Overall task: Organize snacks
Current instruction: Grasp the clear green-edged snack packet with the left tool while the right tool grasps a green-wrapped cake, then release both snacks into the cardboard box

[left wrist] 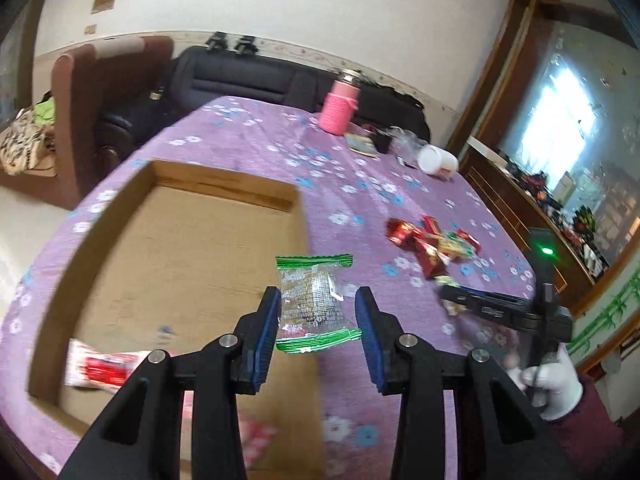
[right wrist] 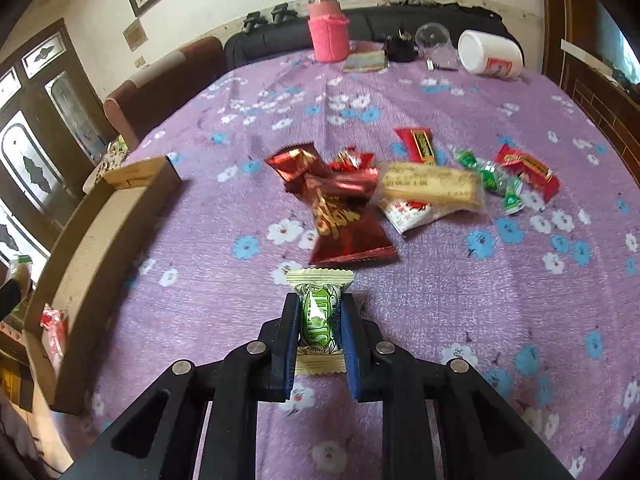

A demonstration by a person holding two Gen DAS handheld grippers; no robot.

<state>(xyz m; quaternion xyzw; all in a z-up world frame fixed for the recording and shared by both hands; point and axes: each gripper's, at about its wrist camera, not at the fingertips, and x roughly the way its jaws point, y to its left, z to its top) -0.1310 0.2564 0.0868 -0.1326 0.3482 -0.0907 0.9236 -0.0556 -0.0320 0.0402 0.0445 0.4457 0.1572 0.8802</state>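
Observation:
In the left wrist view my left gripper is open above the right wall of a shallow cardboard box. A clear snack packet with green ends hangs loose between the fingers, touching only the left pad. A red-and-white packet lies in the box. In the right wrist view my right gripper is shut on a green-and-cream candy packet, held above the purple cloth. A pile of snacks lies beyond it, with red, yellow and green packets. The box is at the left.
A purple flowered tablecloth covers the table. At the far edge stand a pink bottle, a white tub on its side, a glass and small items. A dark sofa and a brown armchair lie beyond. The right hand-held gripper shows in the left wrist view.

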